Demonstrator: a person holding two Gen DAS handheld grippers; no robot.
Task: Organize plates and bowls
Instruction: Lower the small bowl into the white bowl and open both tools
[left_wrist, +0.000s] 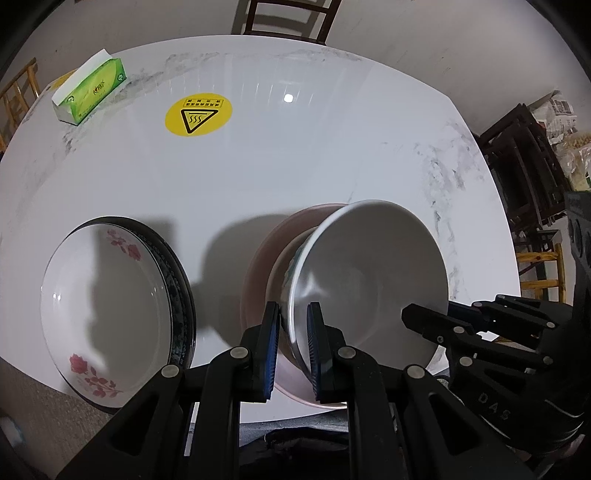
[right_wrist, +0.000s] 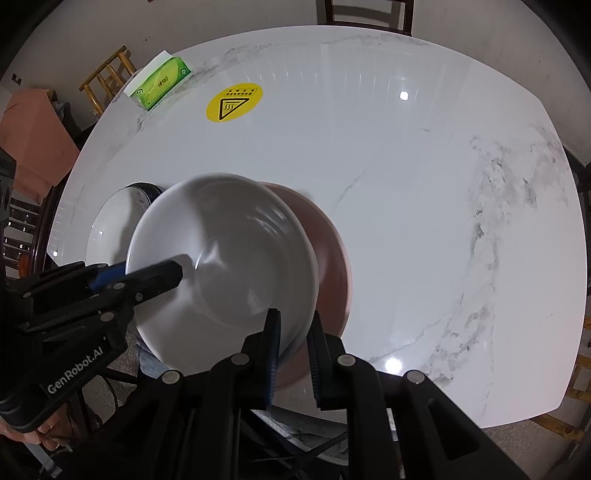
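Both the left gripper (left_wrist: 293, 332) and the right gripper (right_wrist: 295, 343) pinch the white bowl's (left_wrist: 369, 266) rim above the pink plate (left_wrist: 258, 266); uneven release could tip it.

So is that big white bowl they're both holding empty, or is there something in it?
Empty. The white bowl shows only bare, smooth white inside in both wrist views, with no food or liquid.

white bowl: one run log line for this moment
white bowl | gripped at the rim by left tongs and right tongs | over pink plate | flowered plate alongside
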